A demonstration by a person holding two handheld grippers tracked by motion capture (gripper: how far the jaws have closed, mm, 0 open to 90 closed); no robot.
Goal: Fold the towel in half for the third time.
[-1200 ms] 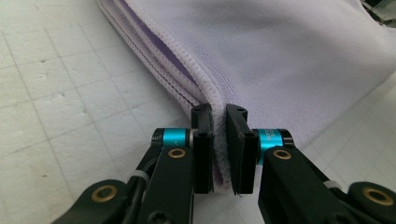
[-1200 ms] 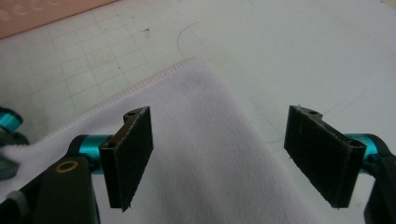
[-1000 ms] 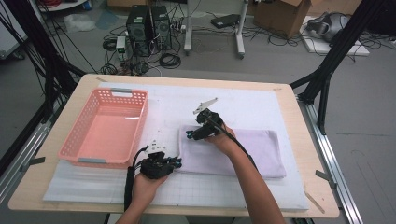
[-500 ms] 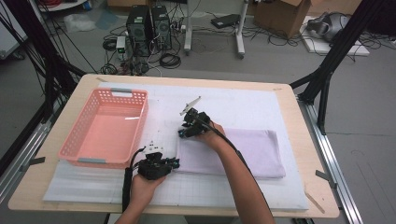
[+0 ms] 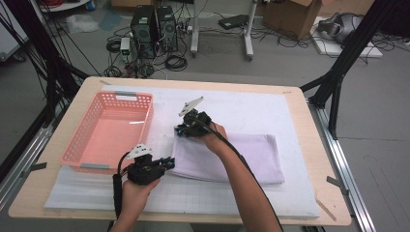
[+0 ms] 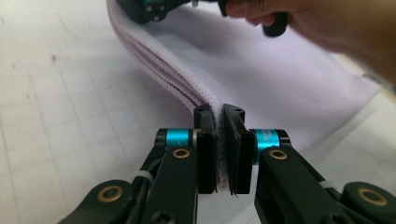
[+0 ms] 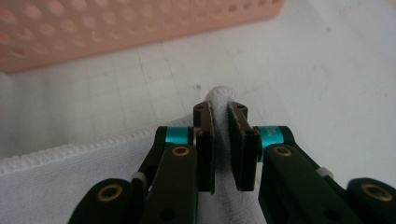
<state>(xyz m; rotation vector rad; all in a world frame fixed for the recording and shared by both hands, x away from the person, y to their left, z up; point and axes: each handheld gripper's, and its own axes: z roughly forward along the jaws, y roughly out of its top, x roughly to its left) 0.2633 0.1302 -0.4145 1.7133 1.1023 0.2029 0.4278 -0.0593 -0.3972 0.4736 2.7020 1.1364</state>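
Item: folded pale-lilac towel, lying flat on the white gridded mat, its short near edge between my two sets of fingers. Left gripper: jaws drawn narrow, pads pinching the stacked hem at one corner of that edge — in the left gripper view the layered seam runs away from the fingertips toward my other hand. Right gripper: jaws have just been closing and now stand narrow on the other corner, a nub of terry bulging out just past the fingertips. Status, as I judge it: both corners are taken, and the edge looks slightly raised off the mat; the fold or carry itself is not yet done, so most of the work remains — lifting the edge evenly and laying or moving the cloth. Surroundings: pink plastic basket, empty as far as I can see, just beyond the right fingertips in the right gripper view and beside the left gripper in the high view, near but not touching. Obstructions: nothing lies on the towel; the basket wall is the one thing close enough to catch a swinging corner, and my right forearm lies across the cloth.
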